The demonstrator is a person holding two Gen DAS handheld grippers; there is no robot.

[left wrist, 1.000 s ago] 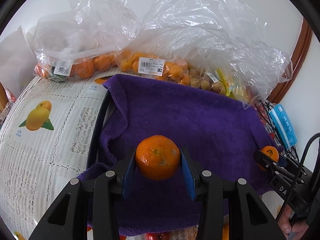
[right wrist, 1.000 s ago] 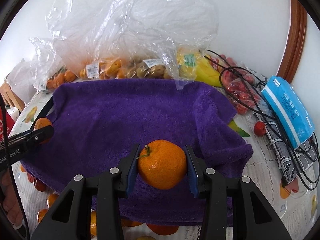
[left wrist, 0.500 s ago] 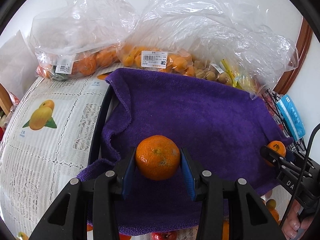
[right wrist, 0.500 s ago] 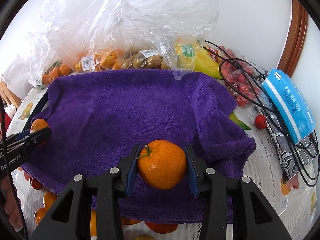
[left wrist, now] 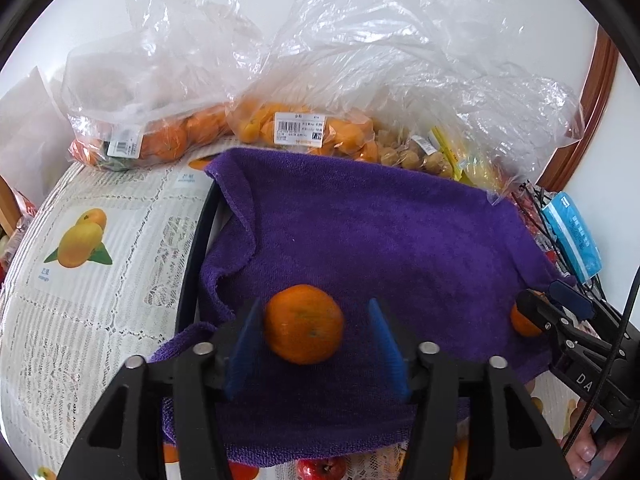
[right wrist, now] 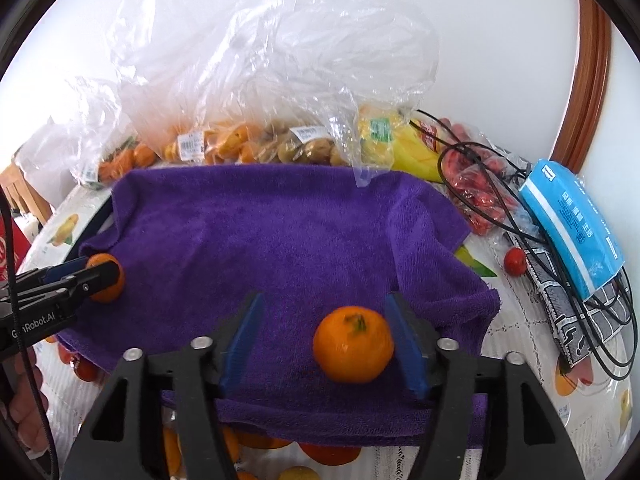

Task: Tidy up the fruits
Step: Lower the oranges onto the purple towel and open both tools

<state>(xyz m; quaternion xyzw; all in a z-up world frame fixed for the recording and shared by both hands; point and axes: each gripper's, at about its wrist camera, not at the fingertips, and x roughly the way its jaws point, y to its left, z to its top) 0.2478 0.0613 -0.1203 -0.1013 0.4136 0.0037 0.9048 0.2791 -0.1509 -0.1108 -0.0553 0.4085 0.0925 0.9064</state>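
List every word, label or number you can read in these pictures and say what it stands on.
"GenRobot.AI", first letters partly cut off: black left gripper body.
"DA", cut off: black right gripper body.
White barcode price labels on clear plastic fruit bags: too small.
Blue tissue pack: print blurred.

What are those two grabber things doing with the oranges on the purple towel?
A person is sorting fruit with a grabber in each hand. The left gripper and the right gripper have just been opening, each with a mandarin between its fingers. The left mandarin and the right mandarin are now loose over the purple towel, near its front edge. Bags of fruit sit behind the towel.
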